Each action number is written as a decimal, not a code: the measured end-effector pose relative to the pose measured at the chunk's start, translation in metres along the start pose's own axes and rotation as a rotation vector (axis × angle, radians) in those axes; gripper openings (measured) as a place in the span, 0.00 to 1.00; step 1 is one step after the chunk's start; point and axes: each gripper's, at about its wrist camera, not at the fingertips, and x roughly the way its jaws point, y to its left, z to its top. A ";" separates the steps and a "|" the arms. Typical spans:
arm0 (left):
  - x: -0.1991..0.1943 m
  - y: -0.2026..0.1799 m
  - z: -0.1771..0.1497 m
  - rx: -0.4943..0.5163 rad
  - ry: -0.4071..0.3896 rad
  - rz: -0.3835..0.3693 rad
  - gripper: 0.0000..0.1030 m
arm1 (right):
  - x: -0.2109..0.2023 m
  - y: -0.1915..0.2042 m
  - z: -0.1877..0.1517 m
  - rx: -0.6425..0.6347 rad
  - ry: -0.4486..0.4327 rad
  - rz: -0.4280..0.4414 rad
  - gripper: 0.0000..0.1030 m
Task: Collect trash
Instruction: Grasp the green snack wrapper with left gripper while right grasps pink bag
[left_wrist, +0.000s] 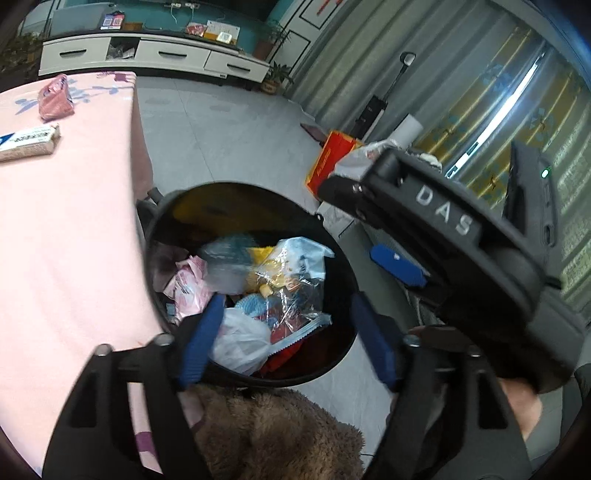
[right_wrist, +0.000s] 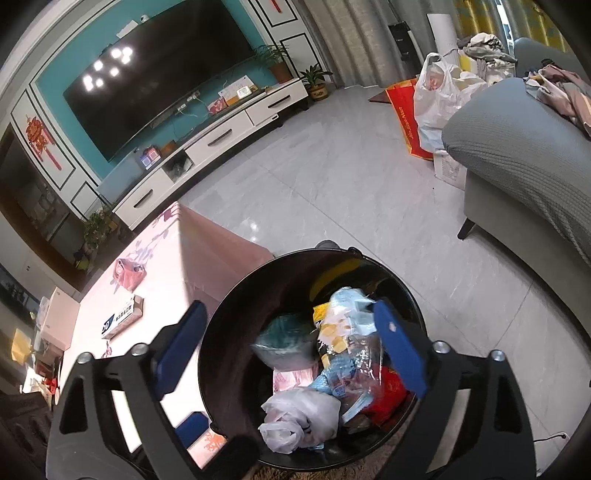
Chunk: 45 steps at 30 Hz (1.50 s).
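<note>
A black round trash bin (left_wrist: 162, 210) (right_wrist: 258, 269) stands on the floor beside the pink-clothed table (left_wrist: 74, 240) (right_wrist: 166, 251). It holds a white plastic bag (left_wrist: 240, 343) (right_wrist: 299, 417), a clear wrapper (left_wrist: 291, 273), a pink wrapper (left_wrist: 188, 284) and other scraps. My left gripper (left_wrist: 288, 301) hangs open above the bin and grips nothing. My right gripper (right_wrist: 288, 308) is also open over the bin, its pads bare; one of its blue pads (left_wrist: 397, 266) shows in the left wrist view. On the table lie a crumpled pink bag (left_wrist: 55, 98) (right_wrist: 129, 273) and a white-and-blue box (left_wrist: 27, 142) (right_wrist: 122, 319).
A grey sofa (right_wrist: 517, 166) stands right of the bin, with a white plastic bag (right_wrist: 436, 92) and a red bag (right_wrist: 406, 122) on the floor beyond it. A white TV cabinet (right_wrist: 221, 140) lines the far wall. Brown fluffy fabric (left_wrist: 277, 435) sits just below the left gripper.
</note>
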 end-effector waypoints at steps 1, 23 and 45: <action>-0.006 0.004 0.001 -0.010 -0.011 0.007 0.79 | -0.001 0.001 0.000 0.001 -0.003 -0.003 0.91; -0.211 0.288 0.048 -0.425 -0.369 0.553 0.96 | 0.031 0.107 -0.035 -0.238 0.071 0.044 0.91; -0.182 0.374 0.035 -0.621 -0.272 0.265 0.18 | 0.098 0.248 -0.042 -0.426 0.202 0.216 0.91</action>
